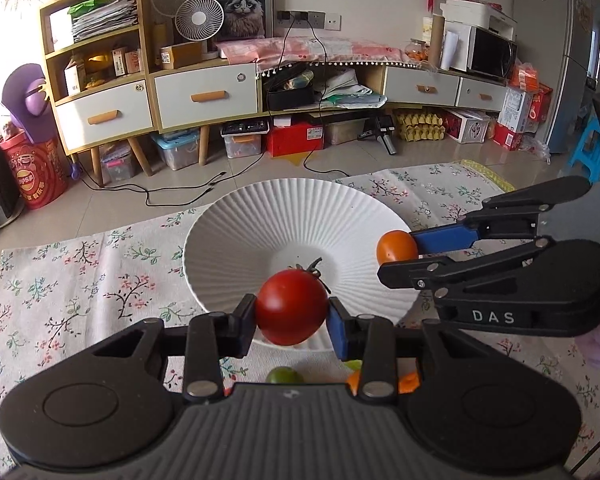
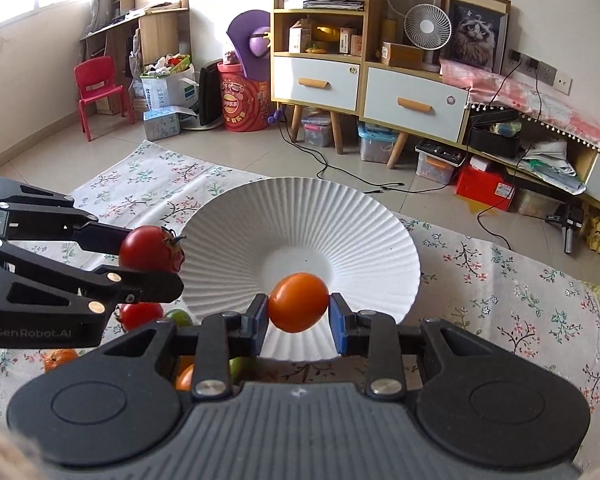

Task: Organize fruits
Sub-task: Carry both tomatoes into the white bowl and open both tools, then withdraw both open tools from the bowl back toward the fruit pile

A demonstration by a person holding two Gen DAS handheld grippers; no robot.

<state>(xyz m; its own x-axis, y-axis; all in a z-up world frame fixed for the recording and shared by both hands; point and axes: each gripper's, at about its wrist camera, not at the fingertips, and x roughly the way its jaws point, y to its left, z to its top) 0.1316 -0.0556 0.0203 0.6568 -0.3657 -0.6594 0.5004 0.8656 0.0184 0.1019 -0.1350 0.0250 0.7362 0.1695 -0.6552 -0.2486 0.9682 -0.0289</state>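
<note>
My left gripper (image 1: pixel 291 322) is shut on a red tomato (image 1: pixel 291 306) and holds it over the near rim of a white ribbed bowl (image 1: pixel 260 220). My right gripper (image 2: pixel 299 314) is shut on an orange tomato (image 2: pixel 298 302) over the same bowl's (image 2: pixel 300 208) near rim. The right gripper with the orange tomato (image 1: pixel 396 246) also shows in the left wrist view at the bowl's right side. The left gripper with the red tomato (image 2: pixel 150 248) shows in the right wrist view at the bowl's left rim. The bowl holds no fruit.
The bowl stands on a floral cloth (image 1: pixel 80 264) on the floor. Near the grippers lie a green fruit (image 1: pixel 284 375), orange pieces (image 1: pixel 410 382), a second red tomato (image 2: pixel 140 314) and an orange fruit (image 2: pixel 58 360). Cabinets (image 1: pixel 204 96), boxes and cables (image 1: pixel 172 196) stand behind.
</note>
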